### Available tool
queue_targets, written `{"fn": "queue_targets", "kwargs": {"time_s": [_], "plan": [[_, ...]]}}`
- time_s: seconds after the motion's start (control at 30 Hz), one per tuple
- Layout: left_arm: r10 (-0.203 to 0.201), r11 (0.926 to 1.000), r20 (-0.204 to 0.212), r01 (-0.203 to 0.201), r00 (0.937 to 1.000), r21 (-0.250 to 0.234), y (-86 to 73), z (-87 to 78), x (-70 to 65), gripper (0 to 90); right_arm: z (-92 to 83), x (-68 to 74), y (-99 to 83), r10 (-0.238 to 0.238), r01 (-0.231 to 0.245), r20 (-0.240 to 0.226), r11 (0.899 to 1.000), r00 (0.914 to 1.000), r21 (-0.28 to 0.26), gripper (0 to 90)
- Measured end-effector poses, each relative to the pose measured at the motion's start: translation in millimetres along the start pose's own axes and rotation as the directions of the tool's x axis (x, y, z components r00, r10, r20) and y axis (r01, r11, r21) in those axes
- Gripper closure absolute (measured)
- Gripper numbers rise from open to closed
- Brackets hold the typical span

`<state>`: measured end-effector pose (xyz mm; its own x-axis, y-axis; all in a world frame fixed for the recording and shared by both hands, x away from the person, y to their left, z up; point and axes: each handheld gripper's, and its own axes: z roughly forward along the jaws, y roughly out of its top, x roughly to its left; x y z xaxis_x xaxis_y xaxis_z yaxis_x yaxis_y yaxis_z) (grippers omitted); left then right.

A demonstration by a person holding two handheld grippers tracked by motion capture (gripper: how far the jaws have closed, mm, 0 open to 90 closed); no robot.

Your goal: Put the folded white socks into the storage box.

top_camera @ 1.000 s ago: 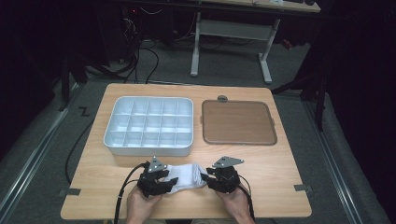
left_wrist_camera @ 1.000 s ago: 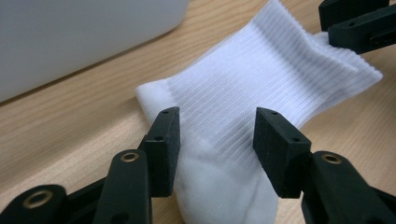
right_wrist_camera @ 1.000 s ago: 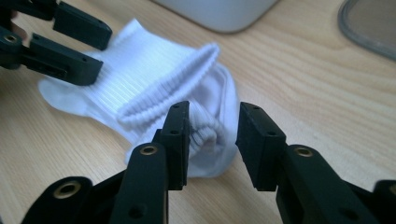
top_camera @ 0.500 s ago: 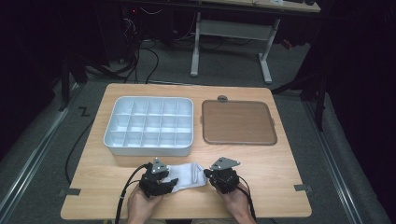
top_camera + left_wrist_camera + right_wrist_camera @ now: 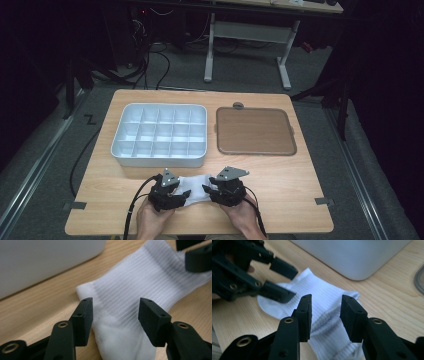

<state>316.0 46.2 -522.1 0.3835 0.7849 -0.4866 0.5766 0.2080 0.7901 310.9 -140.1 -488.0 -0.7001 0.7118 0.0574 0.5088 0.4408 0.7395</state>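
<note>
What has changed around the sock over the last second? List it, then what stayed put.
The right tongs have shifted slightly; their jaws have just been opening, now standing apart over the ribbed cuff of the white sock. The left tongs kept their place, jaws opening wider over the sock's other end. The sock still lies flat on the table; the compartment tray and brown tray stayed put.

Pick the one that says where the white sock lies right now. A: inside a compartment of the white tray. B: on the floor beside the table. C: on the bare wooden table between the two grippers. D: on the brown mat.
C: the white sock lies flat on the wooden table, in front of the white tray, between the left gripper and the right gripper.
</note>
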Motion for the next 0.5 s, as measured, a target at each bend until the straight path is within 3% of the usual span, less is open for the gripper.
{"fn": "queue_targets", "kwargs": {"time_s": [0.1, 0.2, 0.27, 0.5], "plan": [[-0.013, 0.9998, 0.011, 0.013, 0.9999, -0.018, 3.6, -0.5, 0.5, 46.2, 4.2, 1.6, -1.3, -0.017, 0.017, 0.017, 0.999, 0.9997, 0.030, 63.0], [-0.016, 0.9997, 0.014, 0.017, 0.9998, -0.016, 4.5, 1.1, 0.7, 46.6, 11.4, -0.5, -6.5, -0.021, 0.019, 0.030, 0.997, 0.9993, 0.070, 80.9], [-0.008, 0.9999, 0.013, 0.008, 0.9999, -0.014, 2.6, 1.4, -0.2, 46.7, 9.7, 0.6, -7.1, -0.035, 0.033, 0.031, 0.997, 0.9989, 0.068, 86.5], [0.006, 1.0000, 0.021, -0.006, 0.9998, -0.001, -0.1, -0.8, -2.2, 46.9, -7.5, 5.0, -2.1, -0.058, 0.058, 0.051, 0.998, 0.9970, 0.005, 87.5]]}}
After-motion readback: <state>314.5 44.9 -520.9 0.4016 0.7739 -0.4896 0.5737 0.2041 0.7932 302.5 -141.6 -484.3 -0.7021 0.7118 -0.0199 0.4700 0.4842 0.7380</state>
